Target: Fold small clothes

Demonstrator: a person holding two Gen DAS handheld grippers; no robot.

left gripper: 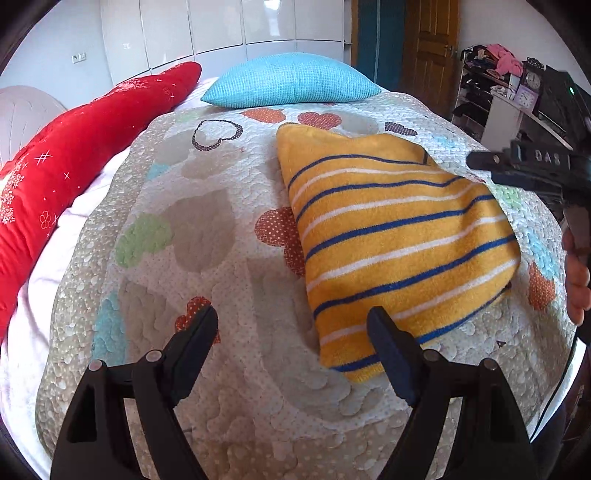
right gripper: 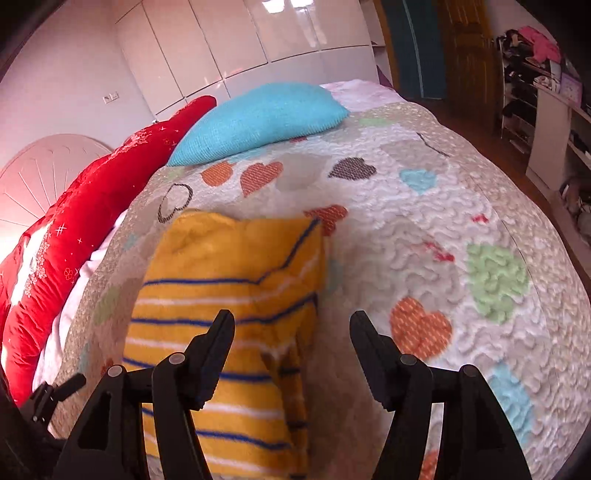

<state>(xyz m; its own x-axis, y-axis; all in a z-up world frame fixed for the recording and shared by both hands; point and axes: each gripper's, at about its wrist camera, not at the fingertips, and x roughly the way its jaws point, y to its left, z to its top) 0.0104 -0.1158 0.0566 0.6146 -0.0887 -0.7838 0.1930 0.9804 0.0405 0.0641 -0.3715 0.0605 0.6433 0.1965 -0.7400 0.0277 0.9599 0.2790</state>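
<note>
A folded yellow garment (left gripper: 391, 236) with blue and white stripes lies flat on the quilted bedspread (left gripper: 207, 229). My left gripper (left gripper: 291, 325) is open and empty, just in front of the garment's near left corner. My right gripper (right gripper: 291, 328) is open and empty, hovering over the garment's (right gripper: 229, 295) right edge. The right gripper also shows in the left wrist view (left gripper: 524, 170), above the garment's far right corner. The left gripper's tip shows at the lower left of the right wrist view (right gripper: 59, 391).
A turquoise pillow (left gripper: 291, 79) and a long red cushion (left gripper: 77, 155) lie at the head of the bed. White wardrobes (left gripper: 221, 29) stand behind. Shelves with clutter and a clock (left gripper: 532, 81) stand to the right, past the bed's edge.
</note>
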